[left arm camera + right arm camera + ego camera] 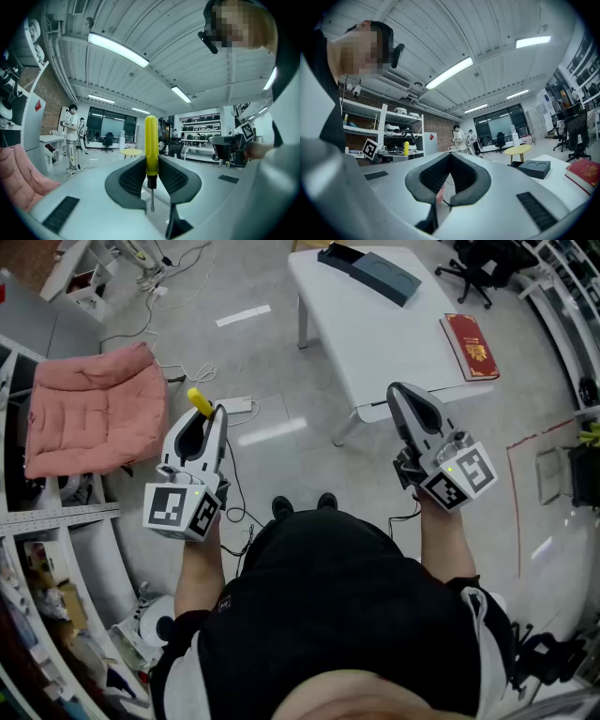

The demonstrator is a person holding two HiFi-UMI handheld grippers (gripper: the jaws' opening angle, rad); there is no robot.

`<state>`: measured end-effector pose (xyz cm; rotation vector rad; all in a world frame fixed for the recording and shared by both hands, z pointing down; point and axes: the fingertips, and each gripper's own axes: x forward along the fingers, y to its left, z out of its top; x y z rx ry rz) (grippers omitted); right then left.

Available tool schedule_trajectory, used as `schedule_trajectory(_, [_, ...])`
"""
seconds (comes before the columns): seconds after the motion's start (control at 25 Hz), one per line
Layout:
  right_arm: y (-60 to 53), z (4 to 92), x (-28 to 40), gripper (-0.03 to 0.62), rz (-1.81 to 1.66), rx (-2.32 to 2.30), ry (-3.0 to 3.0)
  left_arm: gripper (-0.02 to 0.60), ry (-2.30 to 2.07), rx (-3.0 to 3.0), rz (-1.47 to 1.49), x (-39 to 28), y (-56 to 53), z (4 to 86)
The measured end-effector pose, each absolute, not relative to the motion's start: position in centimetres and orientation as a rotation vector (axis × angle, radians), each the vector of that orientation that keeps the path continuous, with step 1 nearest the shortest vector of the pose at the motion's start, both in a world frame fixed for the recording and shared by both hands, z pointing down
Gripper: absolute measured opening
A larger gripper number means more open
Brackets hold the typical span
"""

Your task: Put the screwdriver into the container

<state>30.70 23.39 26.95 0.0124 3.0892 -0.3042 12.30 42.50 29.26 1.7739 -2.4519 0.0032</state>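
A screwdriver with a yellow handle (199, 400) stands upright between the pads of my left gripper (208, 420), which is shut on it. In the left gripper view the handle (151, 139) rises above the jaws and the metal shaft points down behind them. The container, a dark grey-blue box (373, 272), lies at the far end of the white table (375, 334); the right gripper view shows the box (536, 168) too. My right gripper (401, 395) hovers over the table's near edge, shut with nothing in it (450, 157). Both grippers point upward.
A red book (470, 345) lies on the table's right side. A pink cushion (92, 412) sits at the left, with shelving along the left edge. Cables and a power strip (239, 407) lie on the floor. People stand in the distance (71, 136).
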Motion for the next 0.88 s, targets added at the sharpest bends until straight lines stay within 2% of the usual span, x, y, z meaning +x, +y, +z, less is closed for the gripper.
schedule_trajectory(0.48, [24.9, 27.2, 29.3, 0.029, -0.298, 0.046, 3.097, 0.087, -2.457, 1.741, 0.001, 11.4, 44.2, 29.8])
schedule_trajectory(0.88, [29.2, 27.0, 25.4, 0.029, -0.319, 0.178, 3.095, 0.089, -2.495, 1.689, -0.019, 8.2, 48.5, 30.2])
